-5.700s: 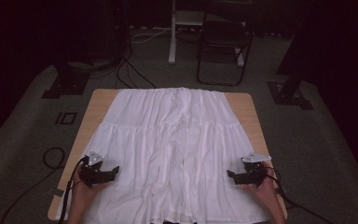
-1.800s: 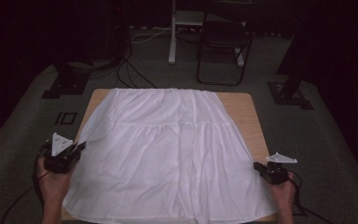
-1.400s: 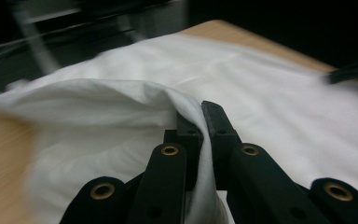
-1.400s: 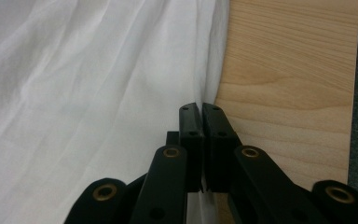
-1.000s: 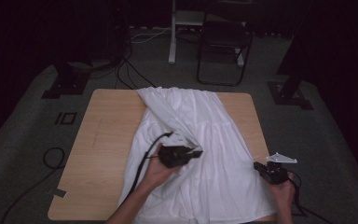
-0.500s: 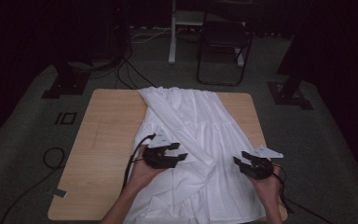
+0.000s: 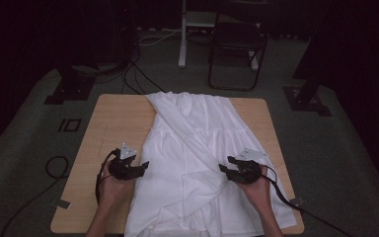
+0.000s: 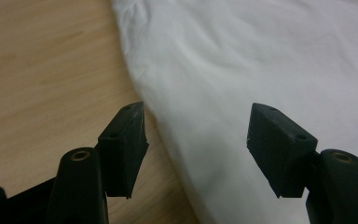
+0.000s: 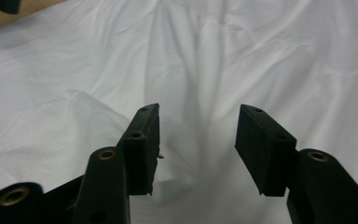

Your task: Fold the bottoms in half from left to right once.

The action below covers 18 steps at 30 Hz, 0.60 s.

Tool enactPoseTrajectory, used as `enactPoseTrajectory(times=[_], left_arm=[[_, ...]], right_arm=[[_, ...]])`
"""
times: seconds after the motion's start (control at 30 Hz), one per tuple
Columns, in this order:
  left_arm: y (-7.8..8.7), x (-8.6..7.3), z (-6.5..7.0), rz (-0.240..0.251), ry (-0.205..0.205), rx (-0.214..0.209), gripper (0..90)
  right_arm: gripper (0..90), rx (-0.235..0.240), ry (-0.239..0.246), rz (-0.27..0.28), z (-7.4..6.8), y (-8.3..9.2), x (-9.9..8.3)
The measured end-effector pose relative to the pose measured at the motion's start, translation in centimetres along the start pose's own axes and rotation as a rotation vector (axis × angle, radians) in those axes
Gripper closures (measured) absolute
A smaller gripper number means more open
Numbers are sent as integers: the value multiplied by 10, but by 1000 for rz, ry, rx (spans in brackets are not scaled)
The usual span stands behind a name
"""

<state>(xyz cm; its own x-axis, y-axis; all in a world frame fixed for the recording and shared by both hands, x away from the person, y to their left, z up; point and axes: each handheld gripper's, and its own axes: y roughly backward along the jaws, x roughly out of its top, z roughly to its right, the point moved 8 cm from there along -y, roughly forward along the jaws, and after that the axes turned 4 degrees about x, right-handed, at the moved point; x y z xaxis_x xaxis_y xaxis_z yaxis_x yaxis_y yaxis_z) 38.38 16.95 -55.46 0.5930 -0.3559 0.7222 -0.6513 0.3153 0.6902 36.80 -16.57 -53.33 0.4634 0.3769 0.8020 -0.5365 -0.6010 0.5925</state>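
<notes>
White cloth (image 7: pixel 192 163) lies between both hand-held grippers, gripped by neither.

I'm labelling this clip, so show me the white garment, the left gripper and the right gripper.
white garment (image 7: pixel 197 148), high view, on its folded middle.
left gripper (image 8: pixel 196 140), left gripper view, midway between its open jaws.
right gripper (image 9: pixel 196 140), right gripper view, midway between its open jaws.

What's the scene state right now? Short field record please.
item: white garment, left side folded diagonally over the middle
surface: wooden table, bare on its left part
left gripper: at garment's left edge, jaws have just been opening, nothing between the fingers
right gripper: over the garment, jaws have just been opening, nothing held
background: black chair beyond the table
</notes>
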Motion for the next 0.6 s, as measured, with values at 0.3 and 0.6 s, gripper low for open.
enactPoseTrajectory(times=[0.3,0.6], left_arm=[[-34,-9,11,-101,16,-16,485],[16,19,0,64,48,13,896]], right_arm=[[872,47,10,-57,-9,-20,-16],[885,7,21,35,0,13,3]])
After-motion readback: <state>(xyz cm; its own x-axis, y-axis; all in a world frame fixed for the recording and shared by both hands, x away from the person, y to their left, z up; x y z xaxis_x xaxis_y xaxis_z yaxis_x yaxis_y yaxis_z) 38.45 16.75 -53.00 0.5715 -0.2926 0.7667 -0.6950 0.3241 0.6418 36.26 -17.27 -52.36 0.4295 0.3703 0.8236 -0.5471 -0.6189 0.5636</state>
